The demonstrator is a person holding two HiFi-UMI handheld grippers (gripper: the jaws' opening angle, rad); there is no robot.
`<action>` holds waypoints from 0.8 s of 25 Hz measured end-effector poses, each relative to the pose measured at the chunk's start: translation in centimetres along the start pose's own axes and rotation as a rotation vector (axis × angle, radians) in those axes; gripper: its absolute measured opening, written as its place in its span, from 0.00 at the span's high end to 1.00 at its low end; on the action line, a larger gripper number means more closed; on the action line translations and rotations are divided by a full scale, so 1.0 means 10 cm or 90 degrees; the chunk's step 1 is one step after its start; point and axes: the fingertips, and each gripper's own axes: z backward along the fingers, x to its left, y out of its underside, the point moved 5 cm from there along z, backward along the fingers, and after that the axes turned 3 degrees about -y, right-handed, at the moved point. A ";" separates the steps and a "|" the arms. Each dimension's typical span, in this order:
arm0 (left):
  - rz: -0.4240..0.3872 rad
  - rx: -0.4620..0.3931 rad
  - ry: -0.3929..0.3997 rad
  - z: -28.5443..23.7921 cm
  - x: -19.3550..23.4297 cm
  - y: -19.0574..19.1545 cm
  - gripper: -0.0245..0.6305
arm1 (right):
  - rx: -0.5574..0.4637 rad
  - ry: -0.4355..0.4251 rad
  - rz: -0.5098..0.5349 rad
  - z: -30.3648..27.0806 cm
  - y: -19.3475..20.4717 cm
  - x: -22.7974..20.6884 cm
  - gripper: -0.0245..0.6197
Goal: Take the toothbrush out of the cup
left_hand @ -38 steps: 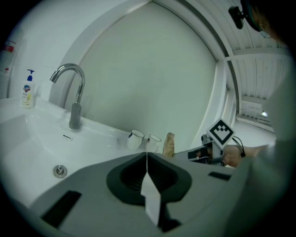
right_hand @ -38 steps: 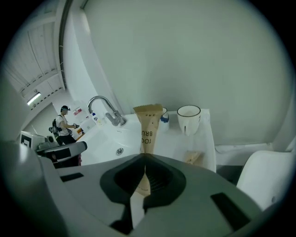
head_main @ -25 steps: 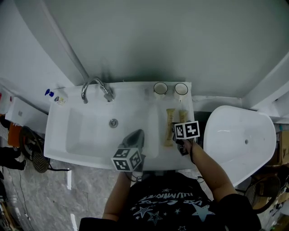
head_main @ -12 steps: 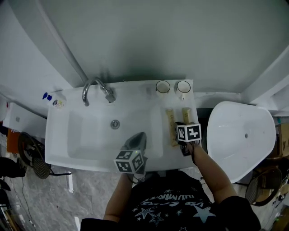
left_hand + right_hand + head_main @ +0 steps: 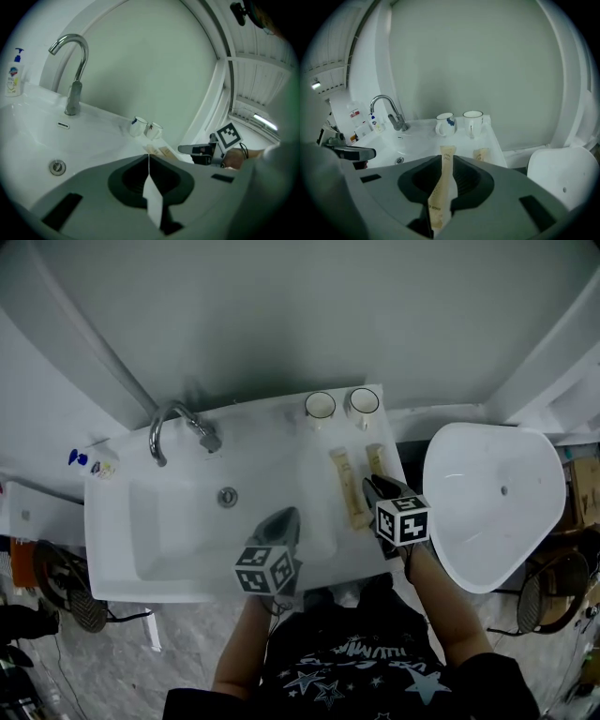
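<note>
- Our right gripper (image 5: 446, 158) hangs over the right ledge of the sink (image 5: 122, 554). Its jaws have just been opening and now stand apart, with the long beige packet (image 5: 442, 187) in the gap between them, no longer pinched.
- The near end of that packet runs down into the throat of the jaws and out of sight, so we cannot tell how it rests there. Its print is too small to read.
- We take this packet for the wrapped toothbrush. It is outside both cups, on the ledge in front of them.
- In the head view the right gripper covers the near end of the short packet (image 5: 375, 457), which lies just beside the long one.
- The blue-marked cup (image 5: 445, 124) and the plain white cup (image 5: 473, 122) stand upright and close together at the back right corner of the sink, well apart from the jaws. From above, their insides show only as dark rings, and we cannot make out any contents.
- Our left gripper (image 5: 148, 155) is held over the front of the basin with its jaws together at the tips. A pale wedge shows behind the seam, and we cannot tell what it is.
- The faucet (image 5: 176, 423) stands at the back left, with a pump bottle (image 5: 14, 75) beyond it whose label is unreadable.
- A white oval fixture (image 5: 492, 502) sits right of the sink, and we cannot say what it is.
</note>
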 end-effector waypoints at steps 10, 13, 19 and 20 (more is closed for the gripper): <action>0.016 -0.035 -0.053 0.19 -0.27 0.02 0.93 | -0.059 -0.071 0.076 0.18 -0.19 0.05 0.94; 0.027 -0.051 -0.090 0.25 -0.38 0.07 0.93 | -0.054 -0.109 0.089 0.21 -0.18 0.03 0.94; 0.044 -0.091 -0.166 0.40 -0.70 0.19 0.93 | -0.057 -0.206 0.131 0.34 -0.21 0.01 0.94; 0.048 -0.098 -0.179 0.42 -0.77 0.22 0.93 | -0.059 -0.221 0.140 0.36 -0.20 0.00 0.94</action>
